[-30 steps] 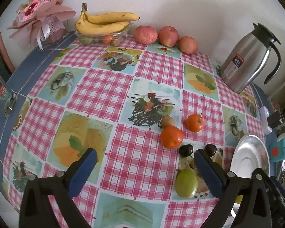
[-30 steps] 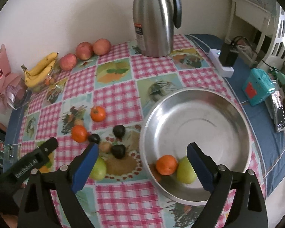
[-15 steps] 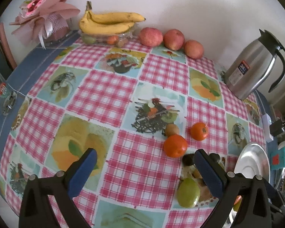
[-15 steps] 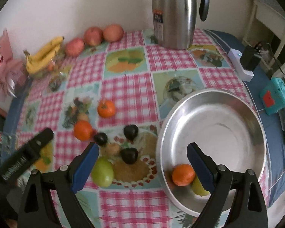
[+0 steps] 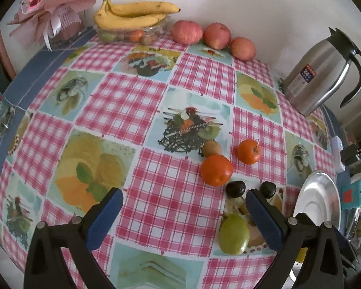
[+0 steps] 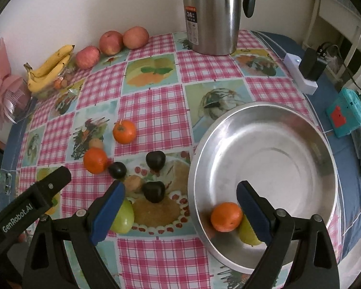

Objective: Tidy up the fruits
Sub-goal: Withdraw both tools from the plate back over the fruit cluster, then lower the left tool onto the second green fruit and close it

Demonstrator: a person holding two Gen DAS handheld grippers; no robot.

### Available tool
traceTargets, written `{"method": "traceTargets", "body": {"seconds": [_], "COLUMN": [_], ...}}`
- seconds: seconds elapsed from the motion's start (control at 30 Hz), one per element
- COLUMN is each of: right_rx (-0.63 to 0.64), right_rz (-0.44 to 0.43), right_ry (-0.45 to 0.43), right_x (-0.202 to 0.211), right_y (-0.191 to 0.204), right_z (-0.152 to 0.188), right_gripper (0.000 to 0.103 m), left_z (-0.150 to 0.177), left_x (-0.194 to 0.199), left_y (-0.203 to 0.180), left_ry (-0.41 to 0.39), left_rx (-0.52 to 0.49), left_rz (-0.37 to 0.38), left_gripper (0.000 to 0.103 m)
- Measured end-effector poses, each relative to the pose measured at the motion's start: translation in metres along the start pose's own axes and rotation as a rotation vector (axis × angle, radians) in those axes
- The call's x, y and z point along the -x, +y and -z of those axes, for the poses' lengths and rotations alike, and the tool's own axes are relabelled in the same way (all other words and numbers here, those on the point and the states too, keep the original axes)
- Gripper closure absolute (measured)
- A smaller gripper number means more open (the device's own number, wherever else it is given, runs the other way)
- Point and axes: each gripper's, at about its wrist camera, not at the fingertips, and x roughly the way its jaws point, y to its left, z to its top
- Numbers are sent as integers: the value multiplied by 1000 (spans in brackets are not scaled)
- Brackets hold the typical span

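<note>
Fruits are scattered on the counter (image 6: 154,96) left of the steel bowl (image 6: 325,149), which serves as landmark. Inside the bowl, at its near rim, an orange (image 6: 226,216) and a green fruit (image 6: 246,234) are seen touching. Just left of the bowl lie three glossy dark plums (image 6: 155,159), a brownish kiwi-like fruit (image 6: 133,184) and a smooth green fruit (image 6: 124,216); farther left, two mandarins (image 6: 124,131) w/ another small brown fruit between. Well beyond the bowl, by the wall, a brushed-metal jug (image 6: 211,14), three apples (image 6: 110,42) and bananas (image 6: 50,67) are lined up. A checked, glossy oilcloth w/ fruit prints covers the counter. The right gripper (image 6: 179,196) is held w/ fingers wide apart over the bowl's left rim, nothing gripped. The left gripper (image 5: 184,203) also has fingers apart, empty, left of the bowl.
</note>
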Motion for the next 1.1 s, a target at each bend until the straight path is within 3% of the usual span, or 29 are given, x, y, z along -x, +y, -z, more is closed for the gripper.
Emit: {"method": "traceTargets", "body": {"seconds": [0.17, 0.57, 0.77, 1.03, 1.1], "right_rx": [-34, -107, -129, -130, -131], "right_rz": [20, -7, -25, -41, -45], "right_ry": [-14, -12, -7, 6, 12], "right_x": [3, 1, 0, -3, -4], "right_y": [-13, -32, -34, -31, -30], "right_z": [-2, -2, -1, 0, 0], "right_gripper": [9, 10, 21, 21, 21], "left_z": [3, 16, 25, 42, 44], "left_x": [-3, -20, -31, -46, -50], "left_y": [-4, -21, -33, -58, -65], "left_ry": [7, 86, 138, 211, 224], "left_rx": [-2, -31, -59, -134, -152], "left_rz": [-12, 52, 68, 86, 82], "left_gripper": [0, 2, 8, 14, 21]}}
